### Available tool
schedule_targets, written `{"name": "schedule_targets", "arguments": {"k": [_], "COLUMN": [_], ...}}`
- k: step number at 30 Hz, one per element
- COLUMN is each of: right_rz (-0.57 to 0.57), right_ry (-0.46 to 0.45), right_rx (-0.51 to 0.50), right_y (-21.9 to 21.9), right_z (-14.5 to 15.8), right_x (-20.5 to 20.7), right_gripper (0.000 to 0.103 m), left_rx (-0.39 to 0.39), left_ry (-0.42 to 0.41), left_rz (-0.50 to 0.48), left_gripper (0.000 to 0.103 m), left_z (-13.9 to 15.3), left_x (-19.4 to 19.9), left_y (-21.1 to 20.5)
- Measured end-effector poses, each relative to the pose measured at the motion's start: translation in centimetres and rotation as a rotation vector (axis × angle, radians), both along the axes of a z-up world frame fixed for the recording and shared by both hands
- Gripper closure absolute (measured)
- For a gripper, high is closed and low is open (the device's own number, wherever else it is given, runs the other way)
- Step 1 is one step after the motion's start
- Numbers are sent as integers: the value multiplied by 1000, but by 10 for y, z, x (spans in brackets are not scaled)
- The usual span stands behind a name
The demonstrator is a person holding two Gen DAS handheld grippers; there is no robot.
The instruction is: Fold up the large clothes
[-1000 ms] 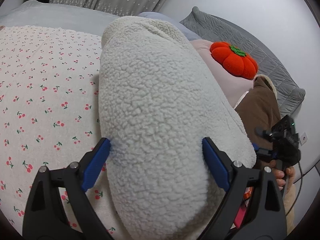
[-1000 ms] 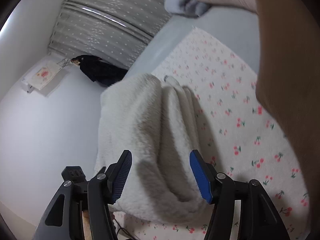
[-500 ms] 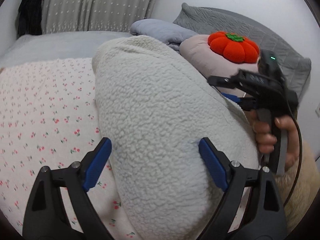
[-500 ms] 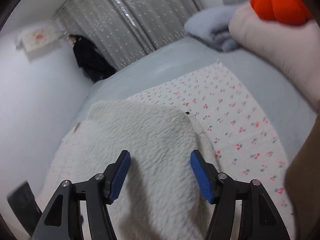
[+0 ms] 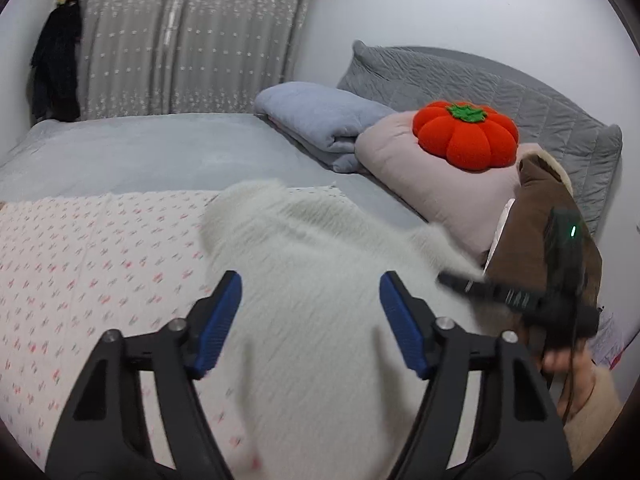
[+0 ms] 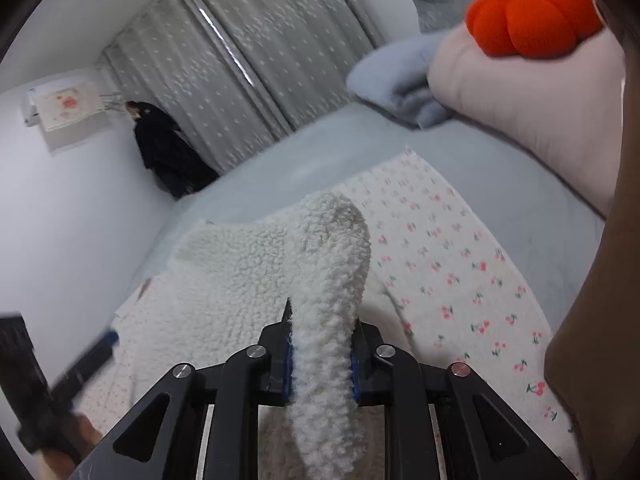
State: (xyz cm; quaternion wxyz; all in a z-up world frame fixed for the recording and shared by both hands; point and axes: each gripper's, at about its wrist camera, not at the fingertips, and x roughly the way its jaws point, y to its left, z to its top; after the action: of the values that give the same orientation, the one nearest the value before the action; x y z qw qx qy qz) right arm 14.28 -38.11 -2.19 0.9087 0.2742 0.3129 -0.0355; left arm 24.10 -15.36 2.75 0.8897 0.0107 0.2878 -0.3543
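Observation:
A large white fleece garment (image 5: pixel 320 320) lies bunched on a cherry-print sheet (image 5: pixel 92 256) on the bed. My left gripper (image 5: pixel 310 316) is open, its blue pads on either side of the garment just above it, holding nothing. My right gripper (image 6: pixel 322 354) is shut on a thick fold of the same fleece garment (image 6: pixel 328 280), which rises up between the jaws. The right gripper also shows at the right of the left wrist view (image 5: pixel 560 300), against the garment's edge. The left gripper shows blurred at the lower left of the right wrist view (image 6: pixel 52 384).
An orange pumpkin cushion (image 5: pixel 466 136) sits on a pink pillow (image 5: pixel 432 184), beside a folded blue blanket (image 5: pixel 328 124) and a grey quilted headboard pillow (image 5: pixel 500 84). A brown garment (image 5: pixel 540 232) is at right. Grey curtains (image 5: pixel 188 36) and a dark hanging coat (image 5: pixel 56 56) stand behind the bed.
My right gripper has closed on a fold of the fleece; it was open before. My left gripper has drawn back and tilted up, so the garment looks lower and blurred.

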Motion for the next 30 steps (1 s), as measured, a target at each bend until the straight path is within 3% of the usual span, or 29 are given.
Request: {"name": "schedule_targets", "arguments": {"k": [2, 6, 8, 11, 16, 18, 20, 22, 28, 30], "right_rz": [-3, -38, -46, -48, -58, -49, -33, -24, 35, 72], "right_ry": [45, 88, 104, 118, 138, 141, 139, 136, 112, 104], "right_rx": [0, -17, 102, 277, 318, 331, 290, 232, 79, 12], "right_y": [-4, -13, -32, -50, -55, -55, -49, -44, -12, 3], "right_z": [-20, -50, -69, -98, -102, -89, -69, -54, -16, -10], "right_x": [11, 12, 12, 18, 17, 6, -6, -17, -54, -64], "right_gripper": [72, 66, 63, 57, 44, 35, 32, 30, 29, 24], "left_rx": [68, 370, 451, 392, 370, 333, 263, 218, 196, 171], "left_ry": [-1, 22, 42, 117, 44, 33, 50, 71, 73, 92], "left_rz": [-22, 65, 76, 79, 84, 115, 103, 81, 58, 28], "left_gripper": [41, 52, 52, 51, 51, 33, 23, 22, 22, 17], "left_z": [-5, -54, -84, -90, -68, -52, -38, -32, -31, -37], "left_x": [16, 51, 59, 72, 49, 35, 17, 1, -56, -70], "left_y": [-32, -83, -89, -80, -69, -53, -33, -20, 10, 20]}}
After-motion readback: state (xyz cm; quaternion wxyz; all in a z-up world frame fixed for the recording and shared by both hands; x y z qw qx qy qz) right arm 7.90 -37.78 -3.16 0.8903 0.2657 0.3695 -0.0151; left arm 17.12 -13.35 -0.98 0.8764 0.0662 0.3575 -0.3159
